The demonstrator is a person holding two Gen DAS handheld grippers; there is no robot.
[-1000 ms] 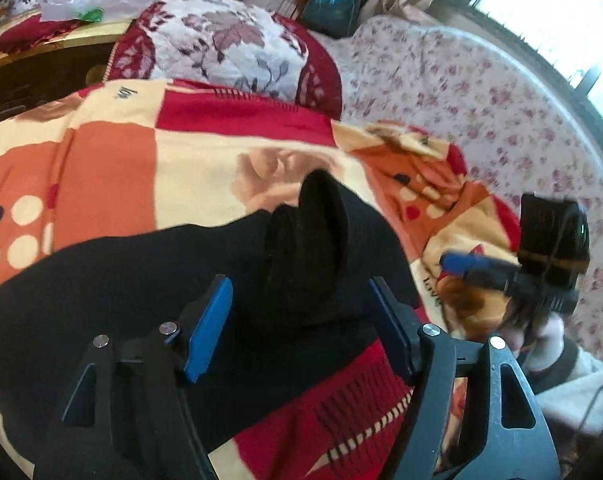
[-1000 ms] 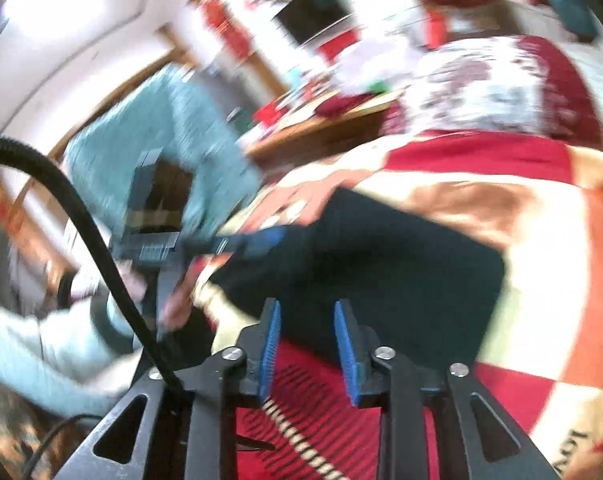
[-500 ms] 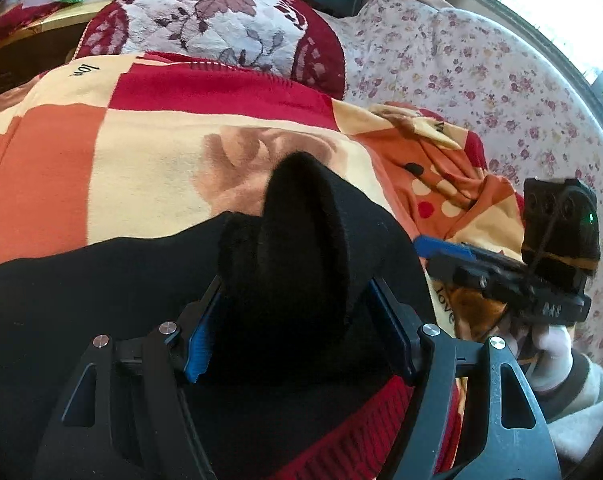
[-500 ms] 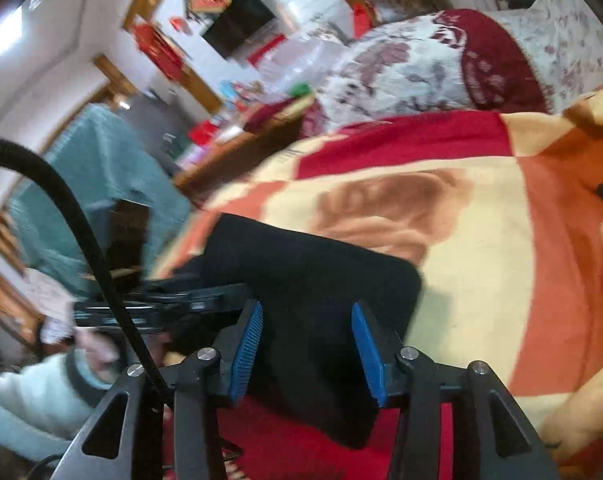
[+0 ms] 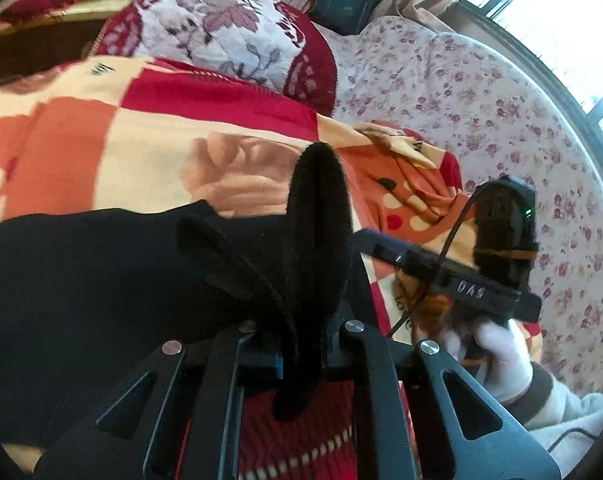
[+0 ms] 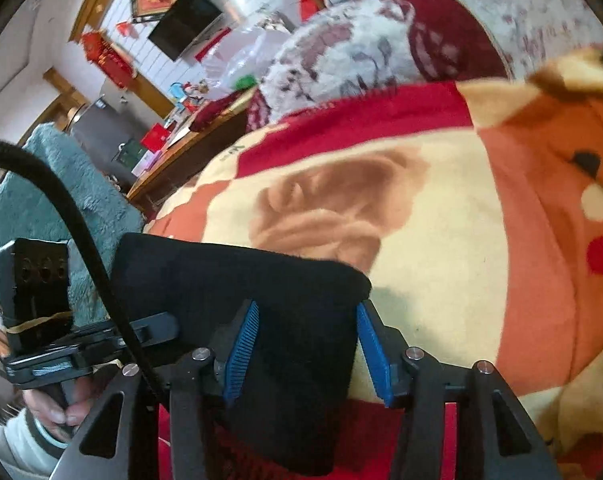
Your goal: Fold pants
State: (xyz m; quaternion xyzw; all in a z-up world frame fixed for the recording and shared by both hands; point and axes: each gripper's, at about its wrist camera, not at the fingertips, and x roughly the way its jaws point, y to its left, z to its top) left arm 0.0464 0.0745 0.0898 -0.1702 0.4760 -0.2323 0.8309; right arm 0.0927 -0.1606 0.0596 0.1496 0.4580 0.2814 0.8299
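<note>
Since the earlier frames, the left hand-held gripper is seen clenched where its fingers were previously spread, and the right hand-held gripper is brought from above the blanket down to the corner of the garment.

The black pants lie on the patterned blanket covering the bed, with a floral cushion behind. In the left wrist view, a bunched ridge of the pants stands upright between the closed fingers, so the left hand-held gripper is judged to be grasping the pants. In the right wrist view, the right hand-held gripper is released: the blue pads stand apart on either side of the near corner of the pants, and the fabric is not yet pinched.

For the step in hand (securing a second hold before the fold is carried over), the following is advised:

1. The right fingers are to be closed only once both layers of the corner lie between the pads; a single layer would let the lower one stay behind.
2. The blanket beneath is to be kept out of the grip (its pile lies directly under the edge).
3. Both holds are to be raised together and level, so that the edge stays straight.
4. The fabric is thick and limp; a slow carry is recommended so that it does not sag or slip.
</note>
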